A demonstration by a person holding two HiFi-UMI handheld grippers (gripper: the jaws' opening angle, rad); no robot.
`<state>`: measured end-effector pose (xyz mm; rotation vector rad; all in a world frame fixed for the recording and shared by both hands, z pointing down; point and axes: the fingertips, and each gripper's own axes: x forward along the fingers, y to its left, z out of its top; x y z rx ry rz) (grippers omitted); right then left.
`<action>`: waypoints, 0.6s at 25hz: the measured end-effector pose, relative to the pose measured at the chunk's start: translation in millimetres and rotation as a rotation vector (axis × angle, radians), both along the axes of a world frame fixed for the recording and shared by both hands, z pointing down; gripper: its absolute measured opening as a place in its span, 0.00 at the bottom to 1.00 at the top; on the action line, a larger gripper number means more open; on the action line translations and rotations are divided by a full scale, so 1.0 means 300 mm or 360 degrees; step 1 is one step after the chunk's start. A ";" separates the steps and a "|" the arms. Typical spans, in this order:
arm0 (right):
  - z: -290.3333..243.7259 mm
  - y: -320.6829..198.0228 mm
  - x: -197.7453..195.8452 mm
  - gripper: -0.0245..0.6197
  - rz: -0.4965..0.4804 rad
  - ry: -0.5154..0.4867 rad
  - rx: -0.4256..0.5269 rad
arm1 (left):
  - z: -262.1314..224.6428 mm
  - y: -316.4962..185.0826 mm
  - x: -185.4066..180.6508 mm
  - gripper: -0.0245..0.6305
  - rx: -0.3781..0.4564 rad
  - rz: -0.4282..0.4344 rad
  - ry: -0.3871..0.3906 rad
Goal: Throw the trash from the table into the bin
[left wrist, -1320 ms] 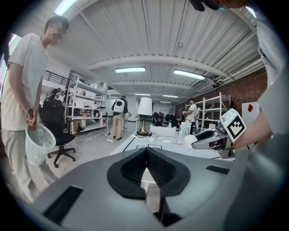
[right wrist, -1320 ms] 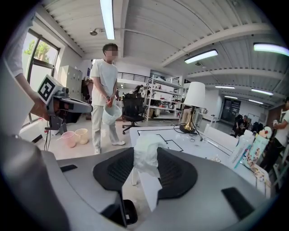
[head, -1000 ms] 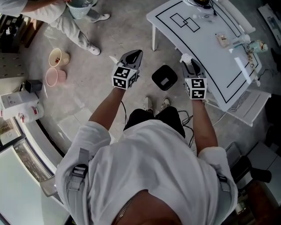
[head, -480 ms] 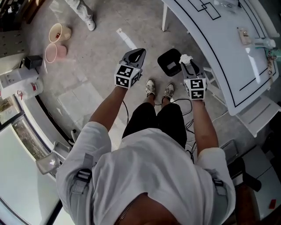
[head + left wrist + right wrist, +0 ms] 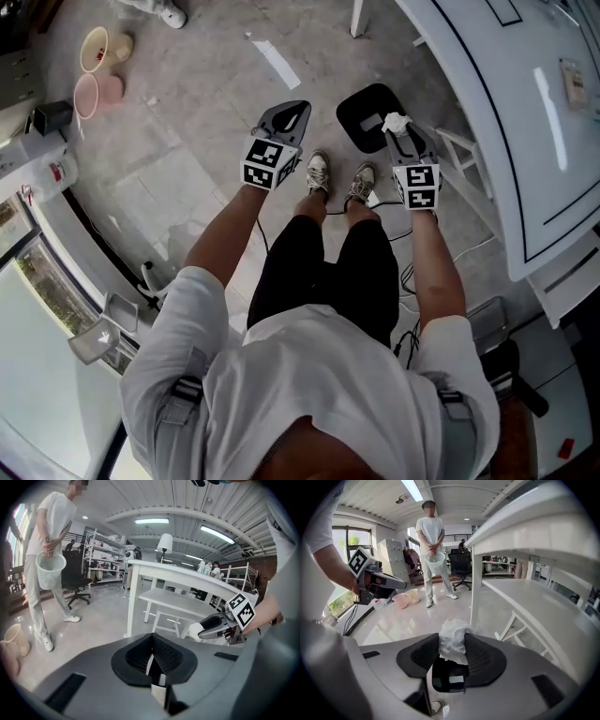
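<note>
Both grippers have sunk toward the bin (image 5: 352,105). Right gripper (image 5: 400,133) clamps the crumpled tissue (image 5: 395,122) above its rim; left gripper (image 5: 295,111), beside the bin, is closed, empty. Released off-centre, the tissue may miss.

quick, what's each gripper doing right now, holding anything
Left gripper: closed, nothing between its jaws.
Right gripper: closed on a crumpled white tissue.
</note>
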<state>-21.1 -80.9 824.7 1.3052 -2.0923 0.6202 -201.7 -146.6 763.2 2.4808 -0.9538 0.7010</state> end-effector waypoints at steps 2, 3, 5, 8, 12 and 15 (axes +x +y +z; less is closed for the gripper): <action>0.122 0.000 -0.006 0.29 -0.0017 -0.0007 -0.0015 | 0.111 0.001 0.009 0.05 -0.0009 0.0014 -0.0005; 0.184 -0.002 -0.011 0.29 -0.0027 -0.0009 -0.0020 | 0.169 0.000 0.013 0.05 -0.0014 0.0020 -0.0007; 0.313 -0.003 -0.019 0.29 -0.0046 -0.0008 -0.0042 | 0.286 -0.001 0.022 0.05 -0.0025 0.0032 -0.0010; 0.510 0.001 -0.024 0.29 -0.0063 -0.0007 -0.0095 | 0.462 -0.001 0.030 0.05 -0.0049 0.0046 -0.0022; 0.757 -0.011 -0.028 0.29 -0.0080 0.0004 -0.0147 | 0.663 -0.011 0.028 0.05 -0.0071 0.0051 -0.0039; 0.904 -0.003 -0.038 0.30 -0.0095 0.0015 -0.0213 | 0.767 0.001 0.014 0.05 -0.0092 0.0055 -0.0041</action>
